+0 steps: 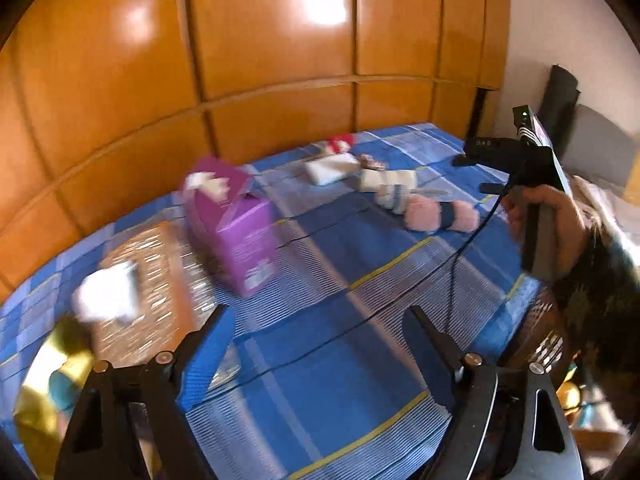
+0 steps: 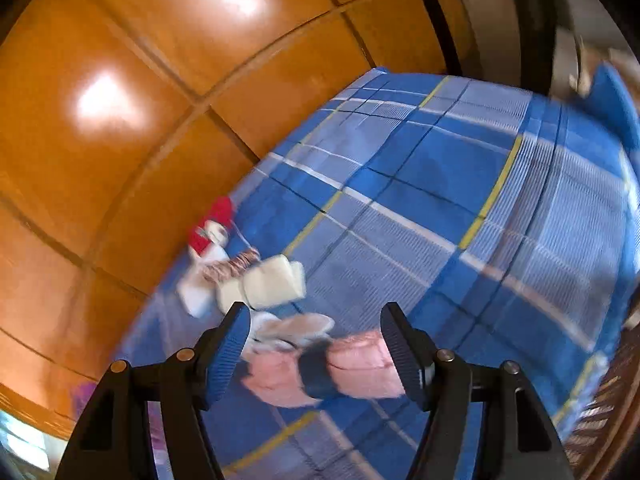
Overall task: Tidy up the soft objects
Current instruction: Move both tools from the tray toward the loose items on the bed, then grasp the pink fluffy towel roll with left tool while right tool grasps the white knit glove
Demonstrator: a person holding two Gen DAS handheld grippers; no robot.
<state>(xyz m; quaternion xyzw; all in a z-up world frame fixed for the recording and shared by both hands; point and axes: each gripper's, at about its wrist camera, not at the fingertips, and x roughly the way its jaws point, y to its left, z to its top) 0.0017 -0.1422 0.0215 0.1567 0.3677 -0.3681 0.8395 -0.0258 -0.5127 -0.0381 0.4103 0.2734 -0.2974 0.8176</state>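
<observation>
Both empty: your right gripper gapes over pink sock, left gripper open too; blur risks snagging its neighbour.

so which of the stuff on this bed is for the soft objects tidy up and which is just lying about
For the job:
- pink fluffy sock with dark band
- cream folded cloth
- red and white soft item
- striped cream sock

Lying about:
- purple cardboard box
- black cable
- blue checked bedspread
</observation>
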